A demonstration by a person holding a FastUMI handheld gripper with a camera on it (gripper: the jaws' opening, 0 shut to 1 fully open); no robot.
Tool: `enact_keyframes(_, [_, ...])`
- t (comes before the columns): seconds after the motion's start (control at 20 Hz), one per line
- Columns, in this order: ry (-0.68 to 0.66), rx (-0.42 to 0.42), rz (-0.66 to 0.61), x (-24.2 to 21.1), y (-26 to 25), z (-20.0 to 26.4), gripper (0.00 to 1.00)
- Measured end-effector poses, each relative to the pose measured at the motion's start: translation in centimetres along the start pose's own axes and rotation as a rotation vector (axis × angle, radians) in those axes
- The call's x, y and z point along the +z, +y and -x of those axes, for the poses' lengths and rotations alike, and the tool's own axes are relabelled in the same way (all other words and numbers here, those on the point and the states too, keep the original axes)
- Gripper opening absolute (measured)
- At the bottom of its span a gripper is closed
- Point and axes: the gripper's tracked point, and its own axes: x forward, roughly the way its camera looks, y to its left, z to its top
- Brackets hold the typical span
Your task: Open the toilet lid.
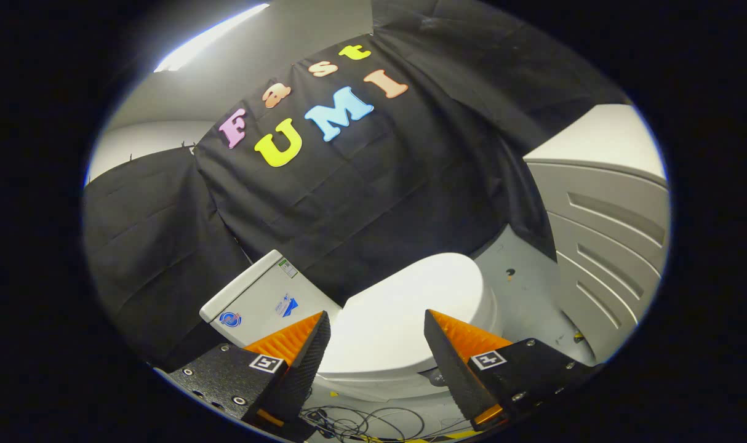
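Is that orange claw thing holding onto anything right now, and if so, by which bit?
Nothing is held. The gripper is open, its fingers spread apart in the air, with the closed toilet lid lying beyond them, untouched.

Grey floor (536, 295) bears the toilet (404, 320) and tangled cables (361, 421).

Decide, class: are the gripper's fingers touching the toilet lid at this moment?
Apart. In the gripper view the gripper is open, its fingers spread wide with nothing between them, and the closed toilet lid lies well beyond and below the tips.
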Motion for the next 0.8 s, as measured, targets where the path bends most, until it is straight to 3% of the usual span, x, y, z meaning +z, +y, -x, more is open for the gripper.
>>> enact_keyframes(0.8, [0.242, -0.086, -0.371, -8.9, -8.6, -3.6, 0.94])
